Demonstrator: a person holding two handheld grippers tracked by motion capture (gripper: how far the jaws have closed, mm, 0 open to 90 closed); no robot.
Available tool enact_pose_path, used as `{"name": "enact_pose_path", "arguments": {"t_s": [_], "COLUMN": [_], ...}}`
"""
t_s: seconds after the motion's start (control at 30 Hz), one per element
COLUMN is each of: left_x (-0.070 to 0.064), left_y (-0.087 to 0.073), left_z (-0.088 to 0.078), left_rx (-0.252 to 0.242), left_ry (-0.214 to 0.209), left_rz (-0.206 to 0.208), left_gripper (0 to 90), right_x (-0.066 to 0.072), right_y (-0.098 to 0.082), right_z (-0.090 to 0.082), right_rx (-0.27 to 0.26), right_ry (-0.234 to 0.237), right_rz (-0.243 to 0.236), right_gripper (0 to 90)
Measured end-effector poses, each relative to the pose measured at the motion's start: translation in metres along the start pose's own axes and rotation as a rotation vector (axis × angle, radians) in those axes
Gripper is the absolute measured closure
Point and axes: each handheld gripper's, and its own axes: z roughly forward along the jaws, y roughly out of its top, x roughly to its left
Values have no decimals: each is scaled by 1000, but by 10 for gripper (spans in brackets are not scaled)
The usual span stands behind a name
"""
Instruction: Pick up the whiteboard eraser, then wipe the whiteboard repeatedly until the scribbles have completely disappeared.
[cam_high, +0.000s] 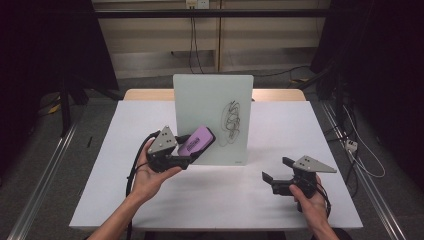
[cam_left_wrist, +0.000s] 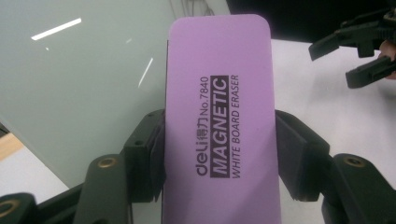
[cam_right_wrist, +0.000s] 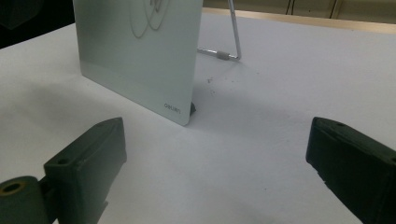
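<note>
The left claw (cam_high: 192, 148) is clamped on the purple eraser (cam_high: 196, 142), whose lower end it hides. The right claw (cam_high: 274, 170) stands apart, empty. The whiteboard's (cam_high: 210, 107) scribble (cam_high: 232, 121) is unreadable.

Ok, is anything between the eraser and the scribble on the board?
Nothing visible. The left gripper holds the eraser beside the scribble, with bare board between them. The right gripper stays off on the table.
</note>
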Motion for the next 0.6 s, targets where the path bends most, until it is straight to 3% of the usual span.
{"name": "enact_pose_path", "arguments": {"t_s": [0.13,0.53,0.6], "left_x": [0,-3,-3], "left_y": [4,22,23], "left_z": [0,5,7], "left_rx": [-42,-48,-52], "left_ry": [3,1,-3], "left_rz": [-24,36,25], "left_gripper": [405,405,405], "right_x": [2,0,0], "right_y": [-1,-3,-3], "right_z": [1,-9,-9], "right_rx": [5,-5,-3], "right_ry": [8,-8,-8], "right_rz": [-11,-4,-5], "right_gripper": [51,48,49]}}
